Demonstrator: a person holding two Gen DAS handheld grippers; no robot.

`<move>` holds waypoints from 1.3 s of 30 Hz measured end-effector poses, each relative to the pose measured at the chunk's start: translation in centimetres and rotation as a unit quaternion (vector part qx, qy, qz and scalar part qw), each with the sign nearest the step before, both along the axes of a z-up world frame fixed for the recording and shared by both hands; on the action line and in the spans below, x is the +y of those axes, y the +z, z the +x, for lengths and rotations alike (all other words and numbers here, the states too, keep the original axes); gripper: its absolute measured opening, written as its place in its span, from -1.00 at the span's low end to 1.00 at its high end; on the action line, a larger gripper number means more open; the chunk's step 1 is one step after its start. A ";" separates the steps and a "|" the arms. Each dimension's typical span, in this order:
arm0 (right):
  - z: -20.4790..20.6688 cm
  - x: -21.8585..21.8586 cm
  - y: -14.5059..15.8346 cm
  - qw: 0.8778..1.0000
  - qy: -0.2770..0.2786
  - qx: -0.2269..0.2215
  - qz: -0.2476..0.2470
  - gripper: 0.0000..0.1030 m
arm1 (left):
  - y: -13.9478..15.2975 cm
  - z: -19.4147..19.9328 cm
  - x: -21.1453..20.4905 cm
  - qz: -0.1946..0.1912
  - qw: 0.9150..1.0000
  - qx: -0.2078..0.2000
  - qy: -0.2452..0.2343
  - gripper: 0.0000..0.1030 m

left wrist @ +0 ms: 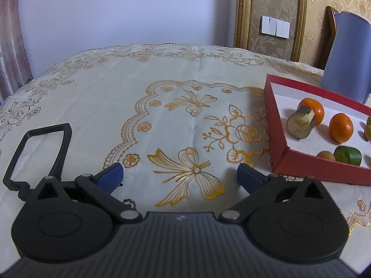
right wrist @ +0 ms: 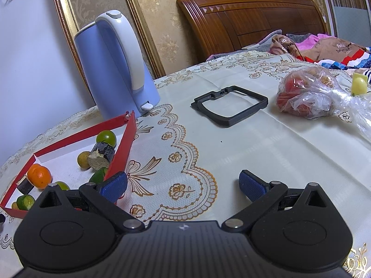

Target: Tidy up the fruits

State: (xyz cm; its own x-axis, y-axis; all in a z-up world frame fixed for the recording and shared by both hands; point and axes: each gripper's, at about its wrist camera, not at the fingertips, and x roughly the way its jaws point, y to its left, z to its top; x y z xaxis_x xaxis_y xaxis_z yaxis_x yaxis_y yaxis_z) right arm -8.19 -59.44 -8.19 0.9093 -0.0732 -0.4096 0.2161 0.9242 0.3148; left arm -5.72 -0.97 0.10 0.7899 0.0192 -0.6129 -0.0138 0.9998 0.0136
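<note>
Notably no legible writing, left gripper [left wrist: 179,177] fingers spread wide and empty, right gripper [right wrist: 183,185] fingers likewise, red box [left wrist: 276,125] of fruit nearby

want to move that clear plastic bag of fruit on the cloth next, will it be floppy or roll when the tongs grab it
The plastic bag looks thin and crinkled, so it would probably sag and deform instead of lifting stiffly. The lumpy fruit inside may shift, though the slumped bag seems unlikely to roll. The glossy film could slip between the pads, so gripping a bunched fold seems safer.
</note>
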 end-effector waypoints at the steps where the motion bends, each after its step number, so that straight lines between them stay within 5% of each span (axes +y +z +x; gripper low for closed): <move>1: 0.0 0.0 0.0 1.000 0.000 0.000 -0.001 1.00 | 0.0 0.0 0.0 0.000 1.000 0.000 0.000 1.00; 39: 0.1 0.2 0.0 1.000 -0.001 0.004 -0.006 1.00 | 0.0 0.0 0.0 0.000 1.000 0.000 0.000 1.00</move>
State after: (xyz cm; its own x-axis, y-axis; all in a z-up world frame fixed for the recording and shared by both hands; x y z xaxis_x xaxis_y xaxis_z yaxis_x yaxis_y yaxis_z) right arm -8.07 -59.29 -8.17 0.9058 -0.0798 -0.4162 0.2202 0.9277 0.3015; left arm -5.72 -0.93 0.09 0.7901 0.0191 -0.6127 -0.0138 0.9998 0.0132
